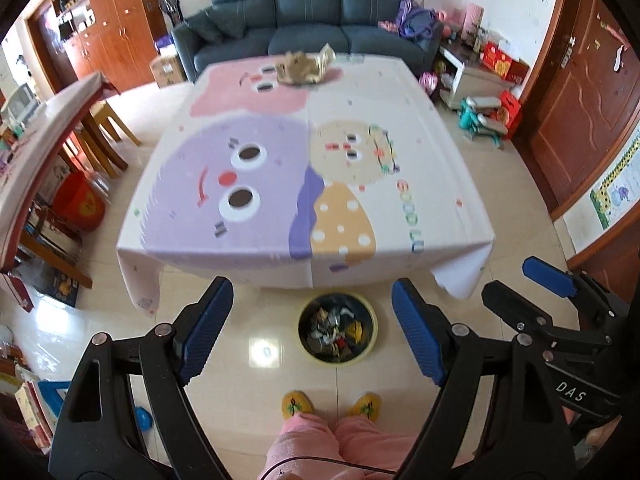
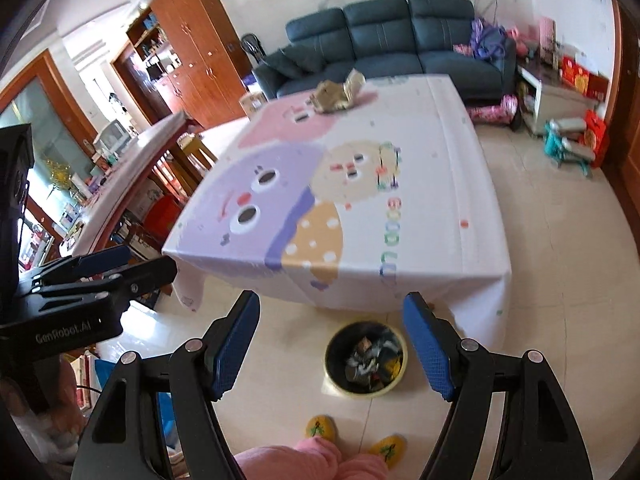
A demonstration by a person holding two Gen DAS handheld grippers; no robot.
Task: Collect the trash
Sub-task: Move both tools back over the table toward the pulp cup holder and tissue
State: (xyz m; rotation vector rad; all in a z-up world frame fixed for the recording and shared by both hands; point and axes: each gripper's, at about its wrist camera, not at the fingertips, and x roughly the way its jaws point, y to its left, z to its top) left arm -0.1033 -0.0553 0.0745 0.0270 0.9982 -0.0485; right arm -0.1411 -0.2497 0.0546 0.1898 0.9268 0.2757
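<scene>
Both grippers hang above the floor on the near side of the table (image 1: pixel 440 128), each with its blue pads spread wide and nothing between them: the left gripper (image 1: pixel 312 328) and the right gripper (image 2: pixel 330 344) are both released and empty. The remaining trash (image 1: pixel 306 67), a loose heap of crumpled brownish paper and card, lies at the table's far edge, close to the middle of that edge and just in front of the sofa (image 1: pixel 308 12), well apart from either tool. The heap spreads sideways along the far edge more than toward the person. Directly below the grippers, on the floor just off the near edge, stands the yellow-rimmed bin (image 1: pixel 338 330), already holding scraps, with the person's yellow slippers (image 1: pixel 296 404) behind it. The coming move turns on reach: the heap lies straight ahead across the whole tabletop. Neither gripper looks clearly nearer; in the right wrist view the heap sits left of centre, so the left may have the slightly shorter path.
</scene>
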